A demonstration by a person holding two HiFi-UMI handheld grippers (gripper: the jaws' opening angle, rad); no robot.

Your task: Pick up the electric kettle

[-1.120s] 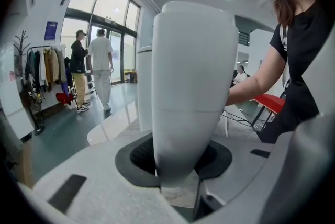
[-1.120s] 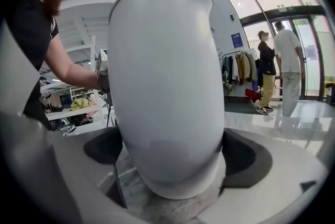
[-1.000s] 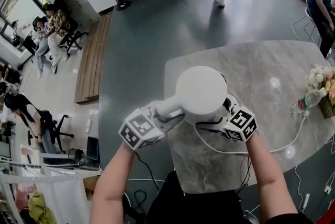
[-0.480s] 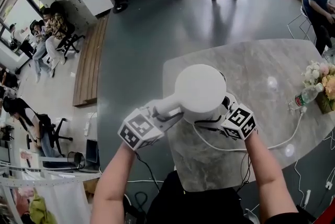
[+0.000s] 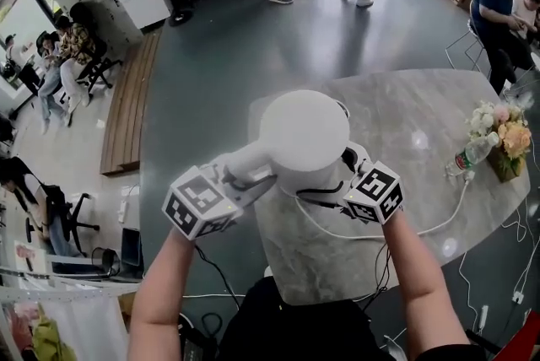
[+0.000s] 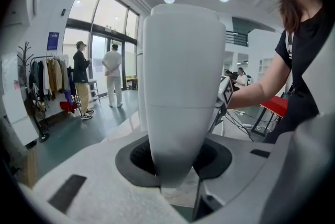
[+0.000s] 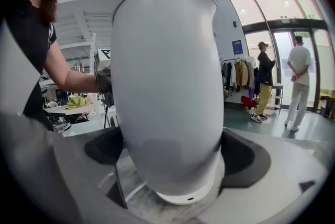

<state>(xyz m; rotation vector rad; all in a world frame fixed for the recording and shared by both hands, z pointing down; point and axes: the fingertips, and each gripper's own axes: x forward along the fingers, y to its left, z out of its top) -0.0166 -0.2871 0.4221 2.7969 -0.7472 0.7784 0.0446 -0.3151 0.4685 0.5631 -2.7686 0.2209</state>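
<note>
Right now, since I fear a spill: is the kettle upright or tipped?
Upright. In both gripper views the kettle stands vertical, and the head view looks squarely down onto its lid.

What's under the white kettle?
Below the kettle, the right gripper view shows the marble table. In the head view a white cord trails out from beneath it. The kettle's round body covers whatever sits right under it.

Most of electric kettle (image 6: 180, 55) behind handle (image 6: 178, 129)
</note>
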